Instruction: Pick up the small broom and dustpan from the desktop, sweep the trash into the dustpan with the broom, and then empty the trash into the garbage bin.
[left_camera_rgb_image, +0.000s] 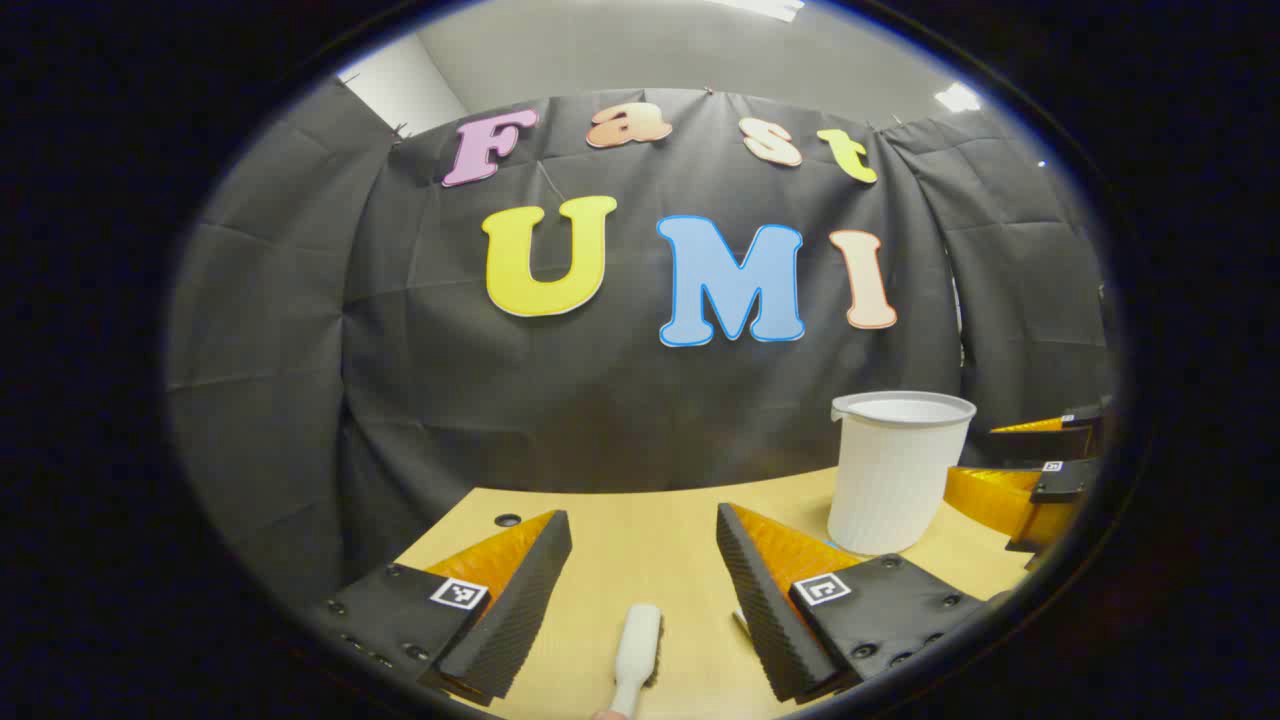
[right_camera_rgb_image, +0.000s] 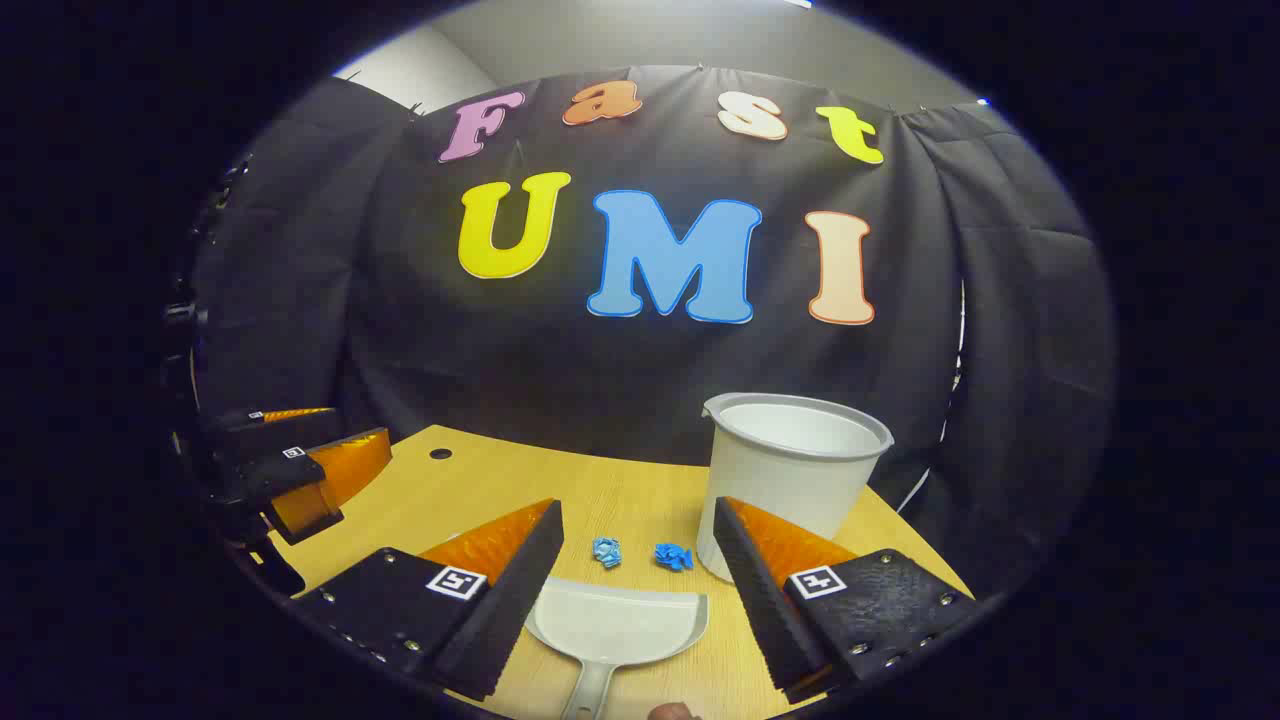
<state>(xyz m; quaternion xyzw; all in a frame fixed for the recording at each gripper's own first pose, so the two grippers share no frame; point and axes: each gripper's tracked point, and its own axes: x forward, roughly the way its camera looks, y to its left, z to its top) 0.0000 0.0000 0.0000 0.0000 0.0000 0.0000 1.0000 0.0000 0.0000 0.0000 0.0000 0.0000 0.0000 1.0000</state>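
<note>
In the left gripper view, my left gripper (left_camera_rgb_image: 644, 548) stands open above the wooden desktop (left_camera_rgb_image: 640, 520), and the small white broom (left_camera_rgb_image: 637, 655) lies flat between its fingers, untouched. In the right gripper view, my right gripper (right_camera_rgb_image: 638, 548) is open over the white dustpan (right_camera_rgb_image: 620, 625), whose handle points toward the camera. Two blue crumpled scraps of trash (right_camera_rgb_image: 606, 551) (right_camera_rgb_image: 674, 556) lie just beyond the pan's front lip. The white garbage bin (right_camera_rgb_image: 790, 470) stands upright to the right of them, close behind the right finger. The same bin (left_camera_rgb_image: 895, 465) shows at the right of the left gripper view.
The left gripper (right_camera_rgb_image: 300, 470) shows far off at the left of the right gripper view; the right gripper (left_camera_rgb_image: 1030, 480) shows at the right edge of the left gripper view. A round cable hole (right_camera_rgb_image: 440, 454) sits near the desk's back left. Black cloth walls the desk behind.
</note>
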